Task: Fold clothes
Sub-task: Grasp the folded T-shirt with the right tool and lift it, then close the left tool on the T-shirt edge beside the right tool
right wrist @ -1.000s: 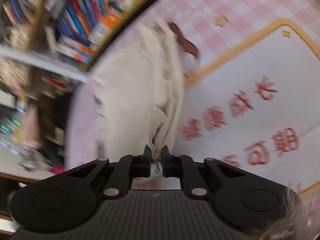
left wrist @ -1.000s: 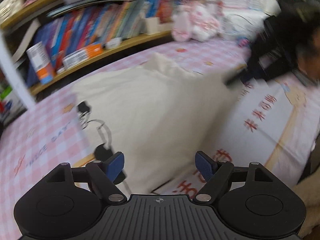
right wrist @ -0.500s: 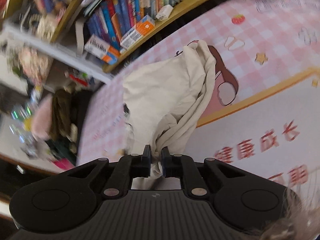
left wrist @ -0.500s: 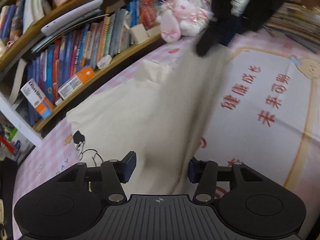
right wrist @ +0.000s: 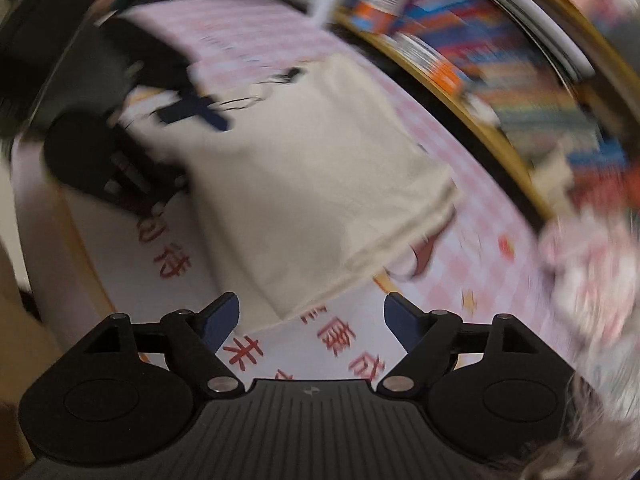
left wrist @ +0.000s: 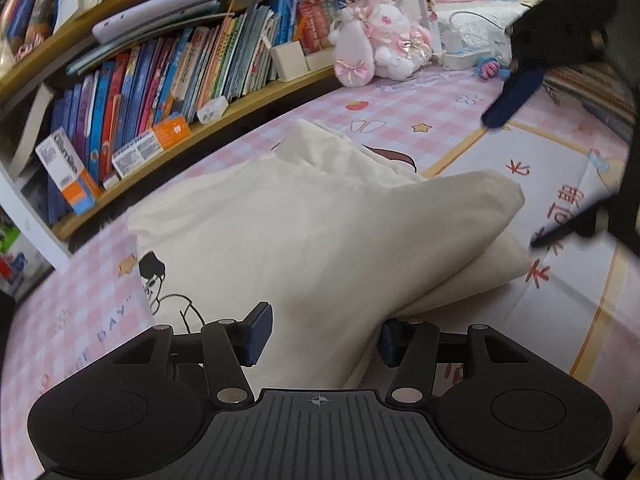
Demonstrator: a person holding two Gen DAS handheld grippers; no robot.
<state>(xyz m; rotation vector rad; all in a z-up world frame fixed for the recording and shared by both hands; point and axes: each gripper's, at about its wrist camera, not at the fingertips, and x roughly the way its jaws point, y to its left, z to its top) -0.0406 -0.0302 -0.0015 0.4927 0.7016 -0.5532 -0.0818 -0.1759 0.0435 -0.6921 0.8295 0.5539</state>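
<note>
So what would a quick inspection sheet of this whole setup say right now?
Surface: pink checked sheet with a white panel of red characters.
Job's things: cream garment, folded over on itself, cartoon print at one edge.
Clutter: pink plush rabbit beside the shelf.
Grippers: left gripper, jaws apart with the garment's fold between them, the pads not visibly pressing on it; right gripper, jaws opening, nothing between them, the garment's corner just beyond.
Cables: white power strip with a plug and lead, past the rabbit.
Surroundings: bookshelf packed with books along the sheet's far edge.
</note>
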